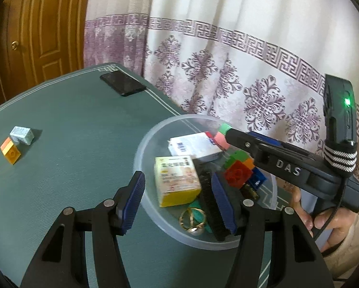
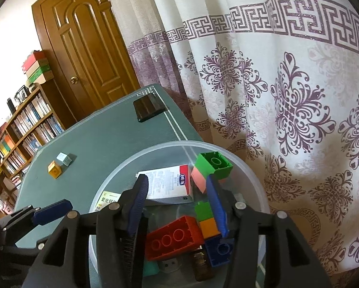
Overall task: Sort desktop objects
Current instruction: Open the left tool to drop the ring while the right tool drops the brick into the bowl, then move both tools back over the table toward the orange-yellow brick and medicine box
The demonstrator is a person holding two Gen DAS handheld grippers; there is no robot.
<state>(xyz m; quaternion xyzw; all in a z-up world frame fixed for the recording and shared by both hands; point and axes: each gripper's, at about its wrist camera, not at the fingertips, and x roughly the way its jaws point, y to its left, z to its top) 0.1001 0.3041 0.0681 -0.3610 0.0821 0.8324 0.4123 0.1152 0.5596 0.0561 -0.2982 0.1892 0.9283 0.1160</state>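
A clear plastic bowl (image 1: 141,148) on the green table holds a yellow box (image 1: 177,181), a white box (image 1: 194,147), red, green, orange and blue bricks (image 1: 237,172), a black brush and gold rings (image 1: 191,219). My right gripper (image 2: 177,196) is open over the bowl (image 2: 246,168); a green and pink block (image 2: 208,170) rests against its right finger tip, above the white box (image 2: 170,184). It also shows in the left wrist view (image 1: 224,132). My left gripper (image 1: 177,204) is open and empty at the bowl's near rim.
An orange-yellow brick (image 1: 10,152) and a pale blue block (image 1: 22,135) lie at the table's left. A black phone (image 1: 123,83) lies at the far corner. A patterned curtain hangs behind the table, a wooden door and bookshelves to the left.
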